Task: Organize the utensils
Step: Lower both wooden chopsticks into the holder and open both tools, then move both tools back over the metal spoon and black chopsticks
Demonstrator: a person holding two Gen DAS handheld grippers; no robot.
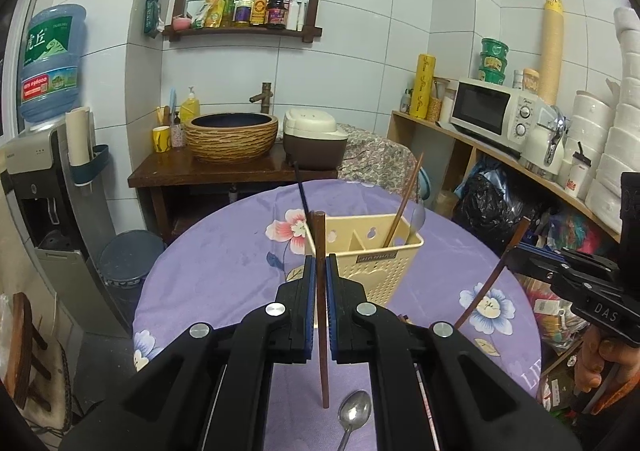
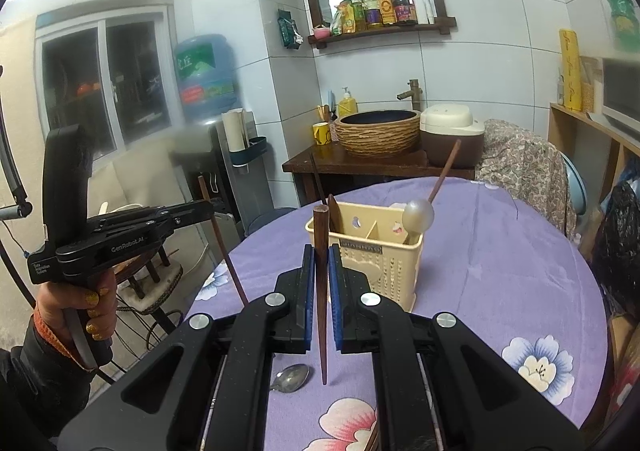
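A cream utensil holder (image 1: 376, 251) (image 2: 380, 251) stands on the purple flowered table and holds a brown chopstick (image 1: 404, 203) and a spoon (image 2: 418, 213). My left gripper (image 1: 320, 271) is shut on an upright dark brown chopstick (image 1: 322, 331), just in front of the holder. My right gripper (image 2: 322, 263) is shut on another dark brown chopstick (image 2: 320, 311), also just in front of the holder. Each gripper shows in the other's view, the right one (image 1: 516, 255) and the left one (image 2: 208, 211), each with its chopstick. A metal spoon (image 1: 354, 415) (image 2: 292, 377) lies on the table below the grippers.
The round table (image 1: 224, 263) carries a purple flowered cloth. Behind it stand a wooden stand with a basin sink (image 1: 232, 135) and a rice cooker (image 1: 314, 139). A shelf with a microwave (image 1: 488, 113) is at the right, a water dispenser (image 1: 36, 171) at the left.
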